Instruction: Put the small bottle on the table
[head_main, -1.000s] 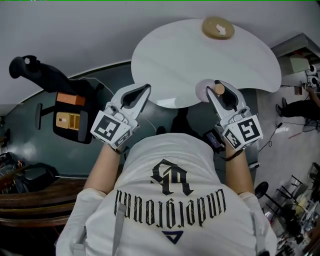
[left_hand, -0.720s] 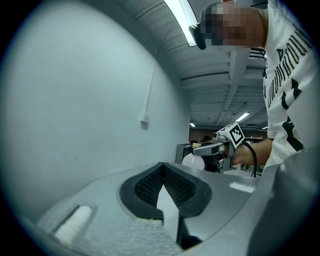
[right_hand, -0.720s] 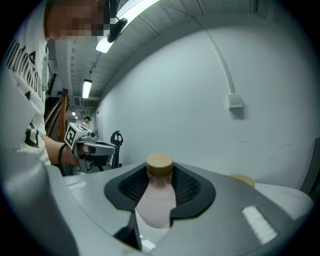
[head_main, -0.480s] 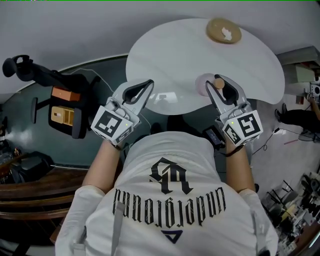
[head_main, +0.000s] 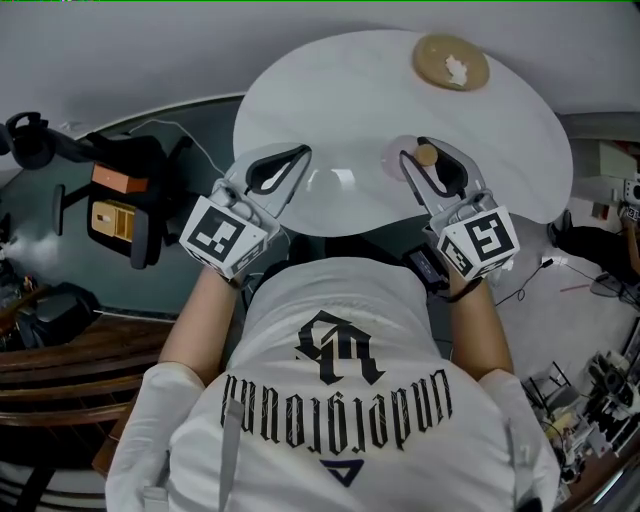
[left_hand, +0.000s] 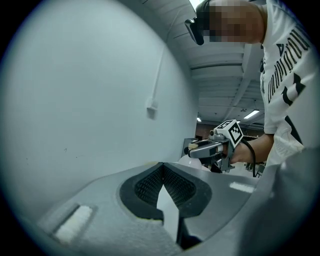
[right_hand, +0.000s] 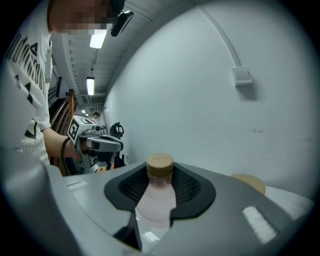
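The small bottle (head_main: 426, 156) is pale pink with a cork cap, and my right gripper (head_main: 418, 150) is shut on its body. It stands upright between the black pads (right_hand: 187, 186), cap above them, over the near edge of the white round table (head_main: 350, 90). Whether its base touches the table I cannot tell. In the right gripper view the bottle (right_hand: 156, 200) fills the middle of the right gripper (right_hand: 160, 172). My left gripper (head_main: 298, 152) hovers at the table's near left edge, shut with nothing in it. In the left gripper view its tips (left_hand: 162, 167) meet.
A round cork disc (head_main: 451, 62) lies at the far side of the table. A black chair with an orange box (head_main: 118, 200) stands on the dark floor to the left. Wooden furniture (head_main: 60, 360) is at lower left, cables and clutter (head_main: 600, 400) at the right.
Both grippers have moved forward, further over the table's near edge. The right gripper still holds the bottle. The left gripper stays shut.
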